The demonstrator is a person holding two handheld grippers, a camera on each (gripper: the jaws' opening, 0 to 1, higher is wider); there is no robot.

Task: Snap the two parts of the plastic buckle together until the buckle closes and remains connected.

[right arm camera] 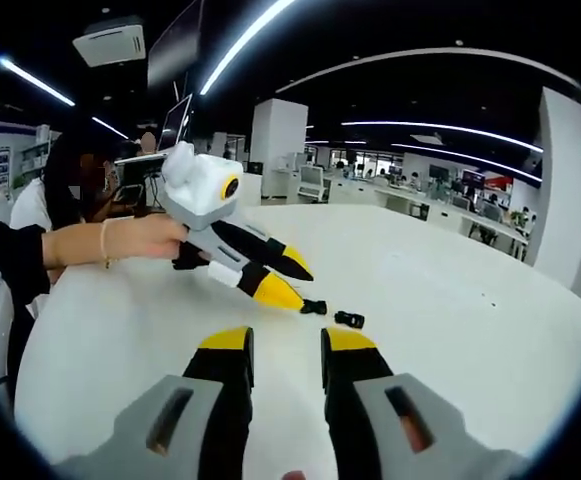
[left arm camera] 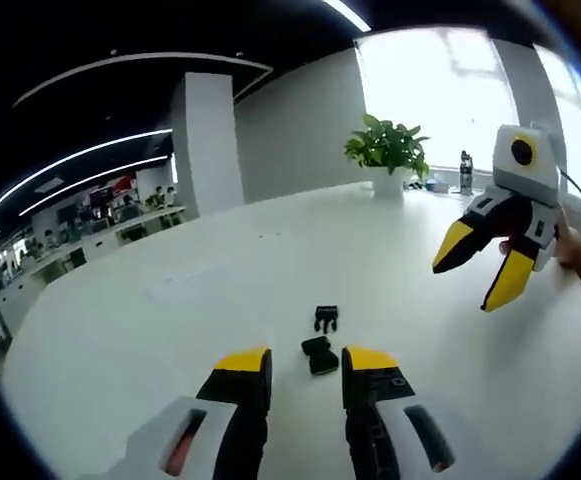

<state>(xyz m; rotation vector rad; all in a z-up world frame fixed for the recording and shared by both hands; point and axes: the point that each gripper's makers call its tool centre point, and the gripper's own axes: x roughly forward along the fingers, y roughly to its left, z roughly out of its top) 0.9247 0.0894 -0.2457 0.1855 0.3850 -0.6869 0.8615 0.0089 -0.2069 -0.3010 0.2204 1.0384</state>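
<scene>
Left gripper (left arm camera: 307,368): jaws apart, nothing between them, low over the table (left arm camera: 150,310). In the right gripper view it reaches in from the left (right arm camera: 275,275), held by a hand (right arm camera: 150,238), its tips just short of the near part.

Near part (left arm camera: 320,355): the blocky half of the buckle, lying flat on the table just ahead of the left gripper's tips and about centred in their gap. In the right gripper view it sits at (right arm camera: 314,307), almost touching the left gripper's lower tip.

Far part (left arm camera: 326,319): the pronged half, a little beyond the near part on the same line, apart from it. Seen at (right arm camera: 349,320) in the right gripper view.

Key relation: the two parts lie in a row running away from the left gripper, so that gripper is the nearer to the near part; judged, a short push forward and down would bring it between the jaws.

Right gripper (right arm camera: 286,358): jaws apart, empty, raised off the table; in the left gripper view it hangs up at the right (left arm camera: 475,280), well apart from both parts.

Task state: buckle not yet joined, neither part held.

Background: potted plant (left arm camera: 387,150) on the far edge of the table.
</scene>
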